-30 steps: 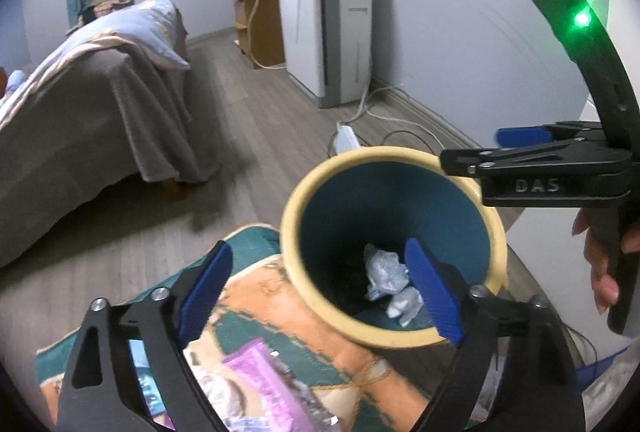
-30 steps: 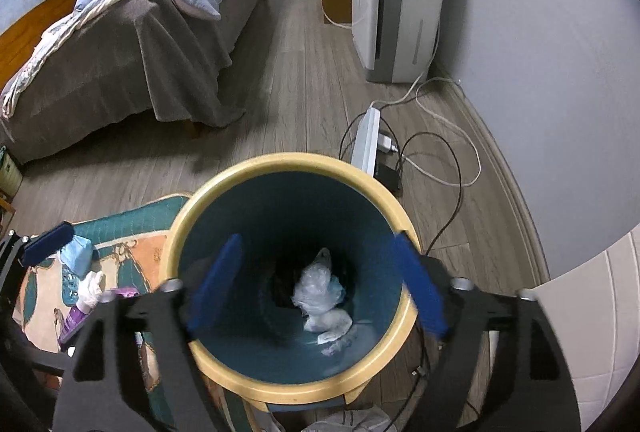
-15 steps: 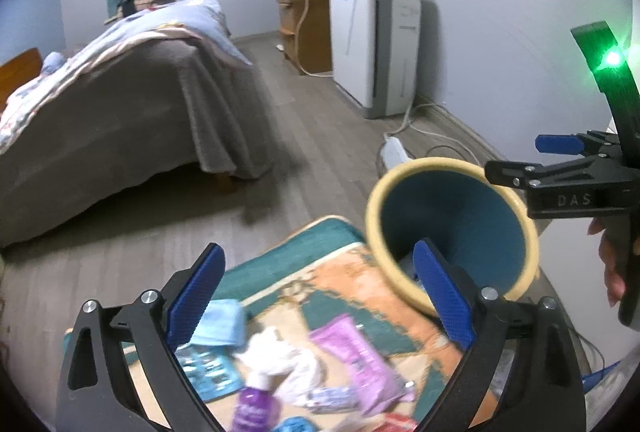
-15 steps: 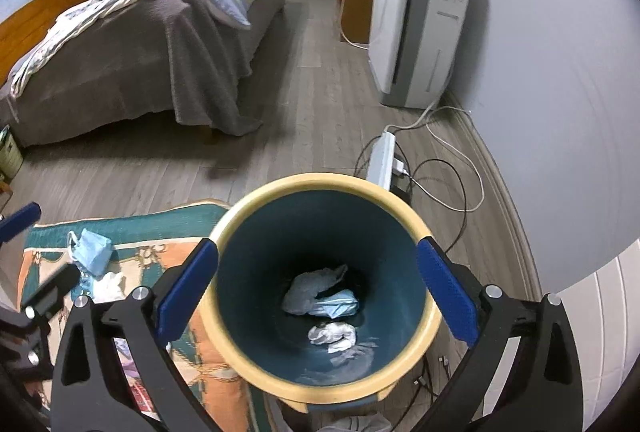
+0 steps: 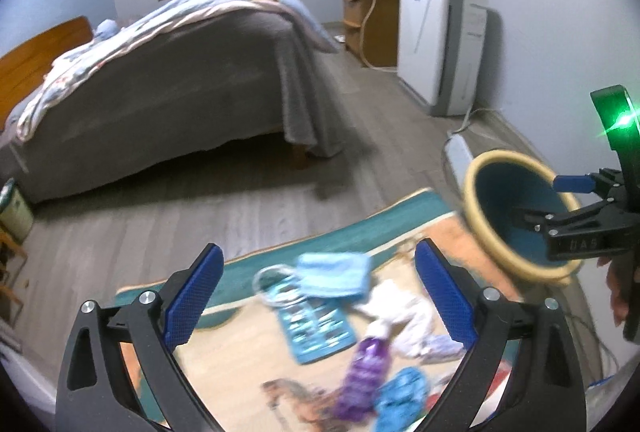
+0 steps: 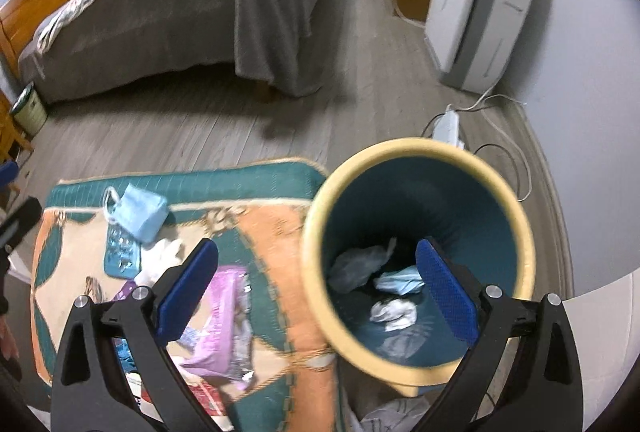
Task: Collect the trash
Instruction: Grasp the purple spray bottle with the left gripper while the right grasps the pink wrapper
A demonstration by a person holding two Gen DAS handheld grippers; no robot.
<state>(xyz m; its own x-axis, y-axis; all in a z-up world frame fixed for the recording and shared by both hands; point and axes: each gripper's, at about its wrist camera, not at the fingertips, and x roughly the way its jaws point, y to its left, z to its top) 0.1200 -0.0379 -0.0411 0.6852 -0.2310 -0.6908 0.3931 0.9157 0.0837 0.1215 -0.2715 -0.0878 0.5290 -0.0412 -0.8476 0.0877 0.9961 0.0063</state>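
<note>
A yellow-rimmed, teal waste bin (image 6: 420, 146) stands at the rug's right edge, holding a grey bag (image 6: 352, 268), a blue mask (image 6: 400, 282) and a white tissue (image 6: 394, 310). My right gripper (image 6: 317, 246) is open and empty, straddling the bin's near-left rim. It also shows in the left wrist view (image 5: 548, 200) above the bin (image 5: 476, 224). My left gripper (image 5: 318, 252) hangs open and empty over the rug (image 5: 224, 352). Litter lies under it: a blue face mask (image 5: 334, 268), a teal blister pack (image 5: 318, 324), a white tissue (image 5: 404, 316) and a purple wrapper (image 5: 364, 380). A pink packet (image 6: 224, 320) lies nearby.
A bed with a grey cover (image 5: 160, 92) fills the far left. A white air purifier (image 5: 440, 44) and a wooden cabinet (image 5: 372, 28) line the right wall. A power strip with cables (image 6: 448, 124) lies behind the bin. A small green can (image 5: 14, 208) sits at the left.
Both grippers have swung left, away from over the bin toward the rug. The left one now hangs over the litter. The right one's jaws have spread wider.
</note>
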